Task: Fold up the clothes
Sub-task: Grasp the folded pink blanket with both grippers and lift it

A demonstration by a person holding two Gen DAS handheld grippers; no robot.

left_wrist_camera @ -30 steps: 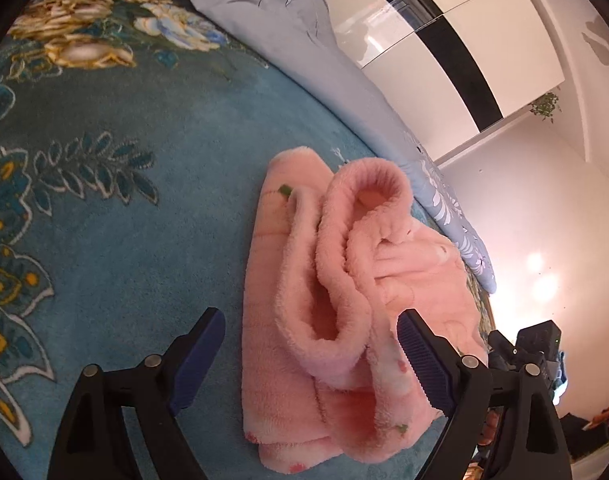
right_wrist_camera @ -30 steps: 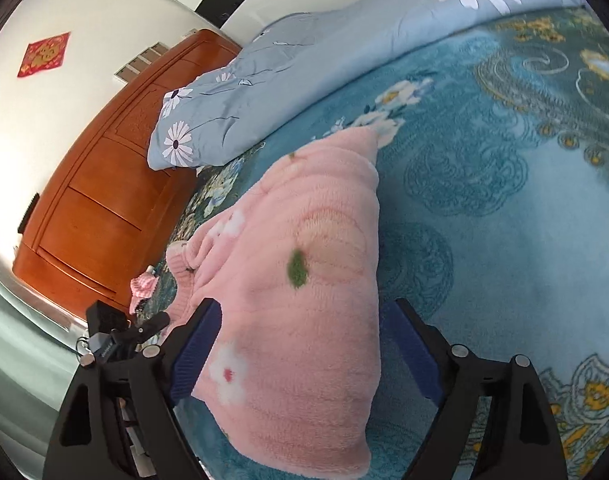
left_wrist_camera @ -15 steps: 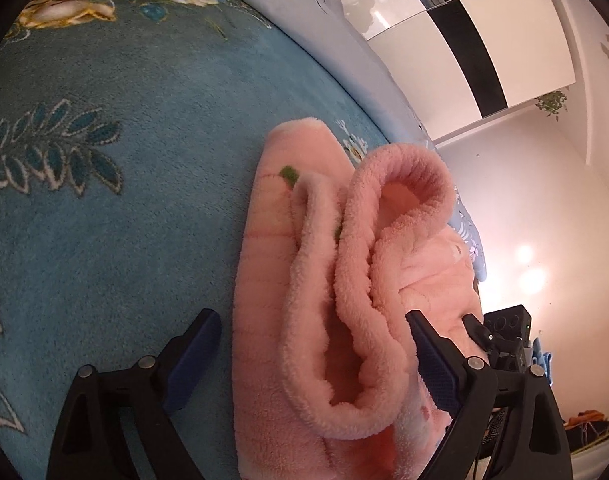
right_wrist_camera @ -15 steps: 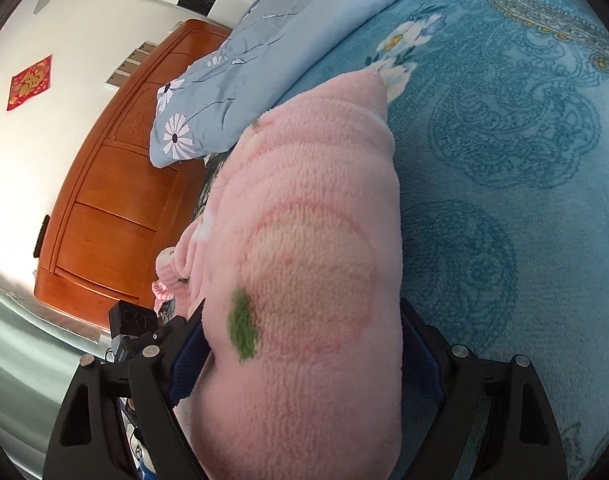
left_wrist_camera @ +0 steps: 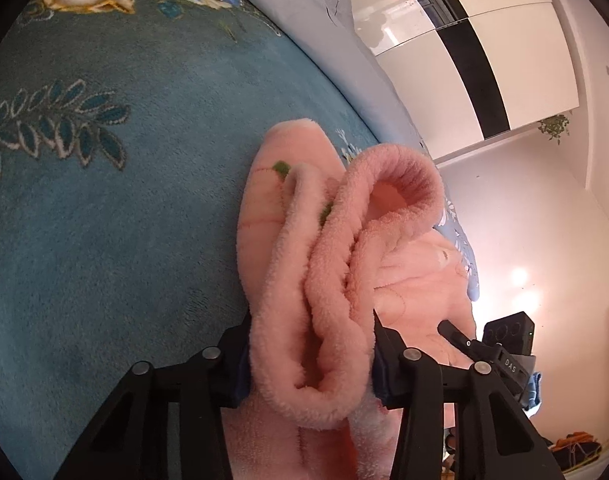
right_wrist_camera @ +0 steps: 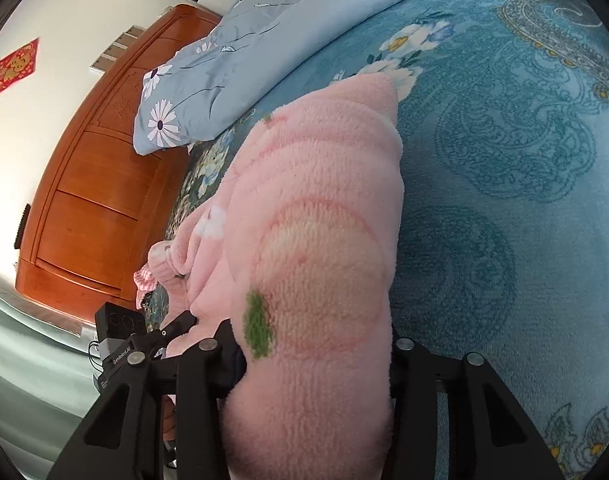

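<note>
A pink fleece garment [left_wrist_camera: 408, 280] with a peach print lies bunched on the bed. In the left wrist view my left gripper [left_wrist_camera: 310, 360] is closing, and both pads press on thick rolled folds at the garment's near edge. In the right wrist view the same pink garment [right_wrist_camera: 324, 200] fills the middle. My right gripper [right_wrist_camera: 312, 360] is closing too, squeezing the printed fold between its pads. Fleece hides the blue pads of both grippers. The right gripper's camera housing [left_wrist_camera: 508, 332] shows beyond the garment, at its other end.
The garment rests on a teal floral blanket [left_wrist_camera: 104, 220] that spreads wide to the left and, in the right wrist view, to the right [right_wrist_camera: 504, 160]. A light blue flowered quilt [right_wrist_camera: 232, 60] lies along the far side. A wooden headboard [right_wrist_camera: 92, 200] and a white wardrobe [left_wrist_camera: 484, 60] stand beyond.
Both grippers have pushed forward onto the pink garment, and their jaws have gone from wide apart to clamped on its folds. The fleece now bulges up between the fingers.
</note>
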